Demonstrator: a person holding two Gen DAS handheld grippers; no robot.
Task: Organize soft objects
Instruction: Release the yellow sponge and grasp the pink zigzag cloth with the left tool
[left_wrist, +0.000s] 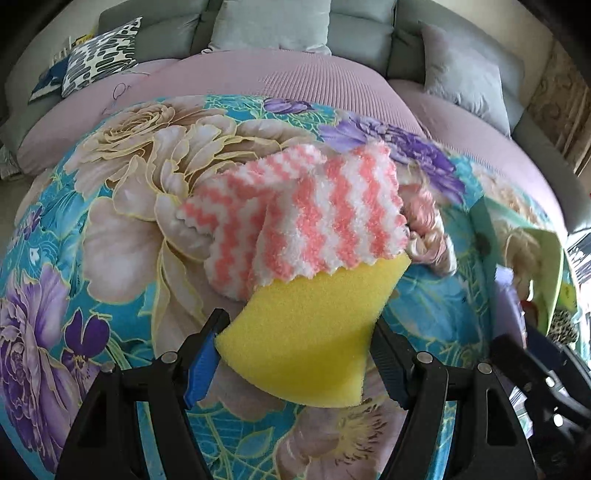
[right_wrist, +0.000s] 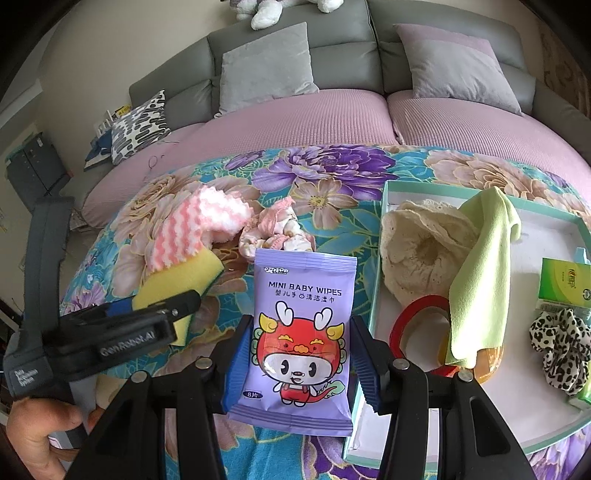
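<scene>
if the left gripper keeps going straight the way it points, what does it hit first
Probably the yellow sponge, which already sits between the left gripper fingers. Just beyond it lies the pink-and-white striped cloth, overlapping the sponge's far edge. Depth is unclear.

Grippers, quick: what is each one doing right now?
Left gripper: shut on the yellow foam sponge.
Right gripper: shut on the purple baby wipes pack.

Left wrist cam: steep down-tilt, close over floral cloth (left_wrist: 110, 229), sofa (left_wrist: 362, 40) at 12 o'clock. Right wrist cam: same heading, further back. Shared: striped towel (left_wrist: 295, 210) (right_wrist: 184, 229), sponge (left_wrist: 314, 325) (right_wrist: 177, 280), sofa (right_wrist: 332, 48).
</scene>
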